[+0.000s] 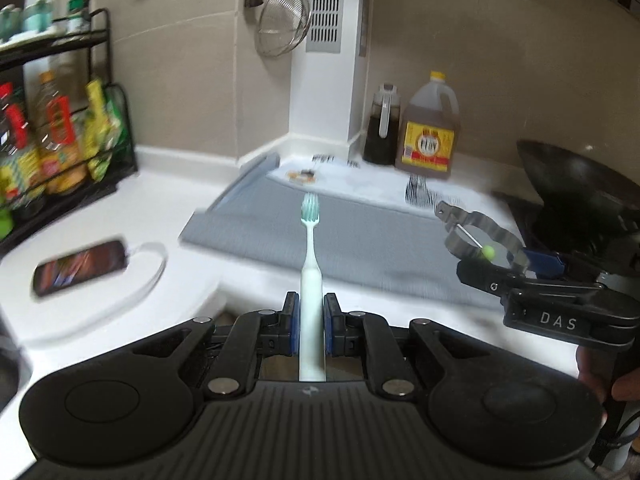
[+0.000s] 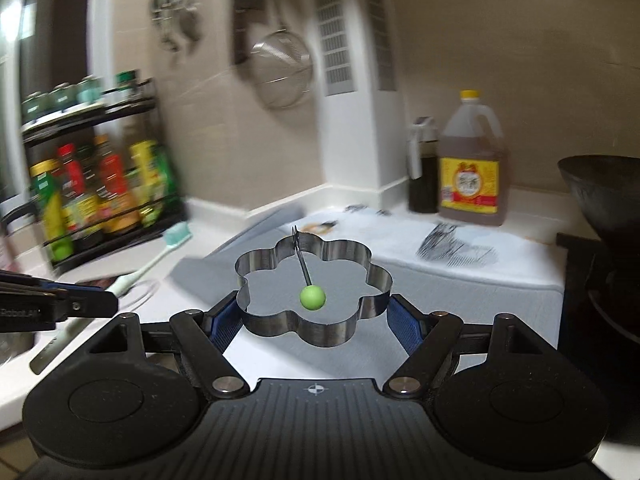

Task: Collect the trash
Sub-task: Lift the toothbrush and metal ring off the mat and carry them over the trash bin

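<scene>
My left gripper point(image 1: 311, 314) is shut on a pale mint toothbrush point(image 1: 310, 264), whose bristle head points away over the grey mat point(image 1: 320, 236). My right gripper point(image 2: 314, 312) is shut on a flower-shaped steel egg ring point(image 2: 348, 258) with a wire handle ending in a green ball point(image 2: 313, 297). In the left wrist view the right gripper point(image 1: 486, 240) hangs at the right with the egg ring point(image 1: 476, 226) in it. From the right wrist view the toothbrush point(image 2: 160, 258) shows at the left, above the white counter point(image 2: 120, 264). Small scraps point(image 1: 303, 176) lie on white paper at the mat's far end.
A black rack of sauce bottles point(image 1: 60, 140) stands at the left. A dark dispenser point(image 1: 382, 128) and an oil jug point(image 1: 430, 132) stand by the wall. A black wok point(image 1: 576, 184) sits at the right. A phone point(image 1: 80, 266) lies on a white board point(image 1: 120, 304). A strainer point(image 1: 284, 20) hangs on the wall.
</scene>
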A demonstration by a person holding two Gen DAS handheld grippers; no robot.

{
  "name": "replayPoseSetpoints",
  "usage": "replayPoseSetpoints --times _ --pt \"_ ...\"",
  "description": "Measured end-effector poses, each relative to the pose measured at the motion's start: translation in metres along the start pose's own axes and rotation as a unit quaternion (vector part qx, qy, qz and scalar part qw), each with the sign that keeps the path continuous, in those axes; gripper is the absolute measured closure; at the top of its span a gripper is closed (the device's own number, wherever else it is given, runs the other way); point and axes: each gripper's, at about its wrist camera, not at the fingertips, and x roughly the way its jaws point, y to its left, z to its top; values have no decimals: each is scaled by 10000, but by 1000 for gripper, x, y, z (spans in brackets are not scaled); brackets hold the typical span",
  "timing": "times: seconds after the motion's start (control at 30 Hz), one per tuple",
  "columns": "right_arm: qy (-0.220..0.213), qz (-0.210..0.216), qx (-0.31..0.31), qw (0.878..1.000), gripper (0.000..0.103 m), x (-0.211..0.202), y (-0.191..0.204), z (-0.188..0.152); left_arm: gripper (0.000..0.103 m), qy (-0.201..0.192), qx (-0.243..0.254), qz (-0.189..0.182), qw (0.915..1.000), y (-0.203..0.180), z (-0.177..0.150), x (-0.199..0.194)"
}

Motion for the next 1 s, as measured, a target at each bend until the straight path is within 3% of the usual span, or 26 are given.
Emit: replayPoseSetpoints --times 0.27,0.53,0.73,1.0 --pt "597 527 -468 9957 24 -53 57 -62 90 455 -201 194 9986 10 -83 -64" --pt "1235 789 -639 9871 24 -83 93 -119 90 724 -348 288 9964 9 -145 -99" --pt "1508 784 -770 9824 24 -96 104 -146 90 815 -496 370 9947 10 -171 -109" --pt "1498 733 -950 9814 24 -106 108 -151 90 897 -489 372 9941 7 -181 -109"
